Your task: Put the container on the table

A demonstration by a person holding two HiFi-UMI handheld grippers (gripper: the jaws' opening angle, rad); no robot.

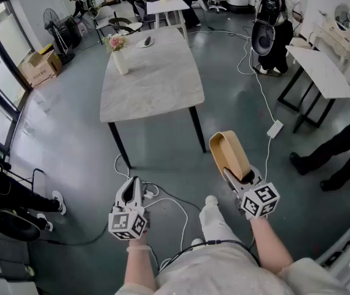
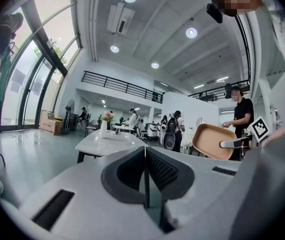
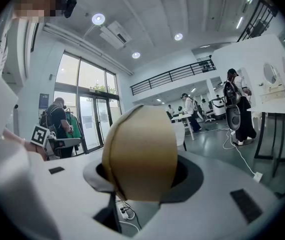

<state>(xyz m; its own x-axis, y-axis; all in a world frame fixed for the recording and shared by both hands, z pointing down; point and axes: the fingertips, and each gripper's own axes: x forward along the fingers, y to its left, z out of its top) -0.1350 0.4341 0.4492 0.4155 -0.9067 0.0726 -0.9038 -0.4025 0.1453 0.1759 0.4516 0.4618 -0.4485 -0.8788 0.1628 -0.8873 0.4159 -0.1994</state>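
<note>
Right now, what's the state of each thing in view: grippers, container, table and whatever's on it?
Left gripper: jaws together, empty.
Right gripper: shut on the container's near end.
Container: held on edge in the air over the floor, short of the table, not yet set down.
Table: standing, with things only at its far end.
Vase: upright on the table, flowers in it.
Dish: flat on the table, beside the vase.

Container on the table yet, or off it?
Off. The right gripper is shut on the tan container, holding it on edge over the floor, short of the marble table.
</note>
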